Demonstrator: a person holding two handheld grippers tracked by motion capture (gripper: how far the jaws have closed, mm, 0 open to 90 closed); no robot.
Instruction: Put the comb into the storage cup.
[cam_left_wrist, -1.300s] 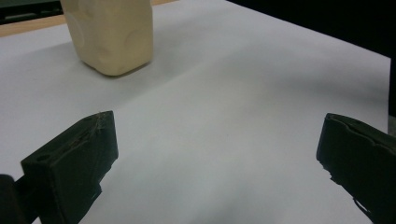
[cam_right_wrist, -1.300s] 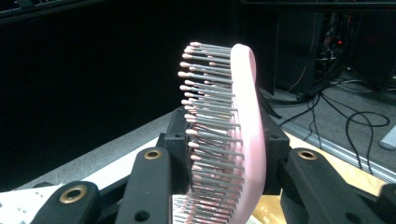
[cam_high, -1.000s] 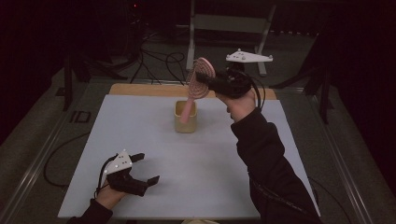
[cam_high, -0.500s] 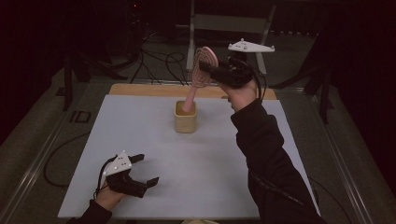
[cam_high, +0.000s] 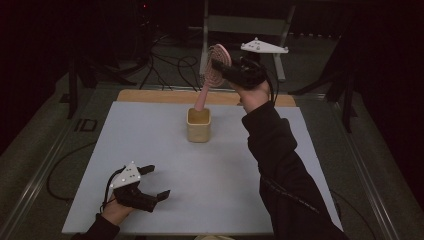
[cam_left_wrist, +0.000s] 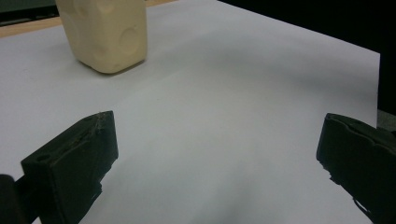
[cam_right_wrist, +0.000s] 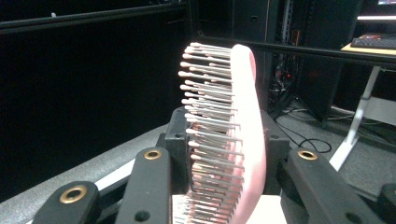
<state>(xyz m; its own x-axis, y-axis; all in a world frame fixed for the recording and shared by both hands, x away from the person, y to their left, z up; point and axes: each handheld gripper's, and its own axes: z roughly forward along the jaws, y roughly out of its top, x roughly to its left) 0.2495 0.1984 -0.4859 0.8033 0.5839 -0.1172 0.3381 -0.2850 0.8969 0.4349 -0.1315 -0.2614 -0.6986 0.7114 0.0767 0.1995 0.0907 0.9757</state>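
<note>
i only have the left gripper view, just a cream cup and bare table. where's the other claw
Observer: The right claw is up above the cream cup, shut on the head of a pink hairbrush.
Operator: is the brush in the cup or clear of it
Observer: Its handle end sits at the cup's mouth, and the brush leans up toward the far right.
Operator: which way do the bristles face
Observer: In the right gripper view the bristles point left, with the pink back on the right.
Operator: and my claw
Observer: The left claw is open, low over the table, near corner.
</note>
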